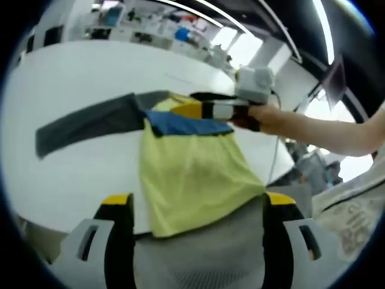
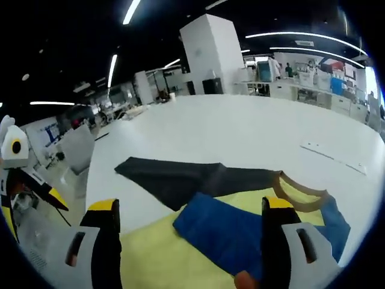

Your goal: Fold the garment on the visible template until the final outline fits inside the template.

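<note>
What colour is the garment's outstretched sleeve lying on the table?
Dark grey sleeve, against the yellow body and blue panel; clearest in the right gripper view.

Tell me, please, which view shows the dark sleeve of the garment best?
The right gripper view: the dark sleeve lies close and sharp, spread flat on the white table. The left gripper view shows the sleeve farther off and blurred.

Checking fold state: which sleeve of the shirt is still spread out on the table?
The dark grey sleeve, lying flat away from the yellow body; the blue sleeve is folded across the chest.
</note>
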Demonstrator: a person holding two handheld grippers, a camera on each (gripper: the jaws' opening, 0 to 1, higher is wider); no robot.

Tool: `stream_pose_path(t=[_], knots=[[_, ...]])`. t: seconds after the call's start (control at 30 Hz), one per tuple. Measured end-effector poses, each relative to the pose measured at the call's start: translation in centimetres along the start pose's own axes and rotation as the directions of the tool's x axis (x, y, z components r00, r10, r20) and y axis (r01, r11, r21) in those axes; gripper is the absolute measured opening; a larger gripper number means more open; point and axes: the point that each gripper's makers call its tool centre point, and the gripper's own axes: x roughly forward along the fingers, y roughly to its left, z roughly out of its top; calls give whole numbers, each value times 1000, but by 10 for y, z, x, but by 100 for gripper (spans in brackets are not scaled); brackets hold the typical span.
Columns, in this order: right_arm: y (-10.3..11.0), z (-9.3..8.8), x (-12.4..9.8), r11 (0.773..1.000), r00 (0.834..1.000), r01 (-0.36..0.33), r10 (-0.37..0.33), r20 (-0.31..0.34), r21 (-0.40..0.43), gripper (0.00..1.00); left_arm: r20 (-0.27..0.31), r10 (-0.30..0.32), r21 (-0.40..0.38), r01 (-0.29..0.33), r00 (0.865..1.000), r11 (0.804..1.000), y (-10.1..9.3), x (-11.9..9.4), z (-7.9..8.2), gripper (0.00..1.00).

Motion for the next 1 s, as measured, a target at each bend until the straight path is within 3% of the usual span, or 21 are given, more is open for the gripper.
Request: stream_pose_path(t=[0.33,0.67,1.0], knots=[[1,5,-14,1000,1000,2,-2,17,-13,100,-7,-6,5,6,1000,1000,-2,1,-4,84],[-4,5,-54,999,998,42,-43,52,6,100,-8,-21,20,21,1000,1000,-5,7,0,84],[-4,-14,-96,996,995,83,-84,44,27,100,7,-35,12,35,999,999,-6,10,5,84]])
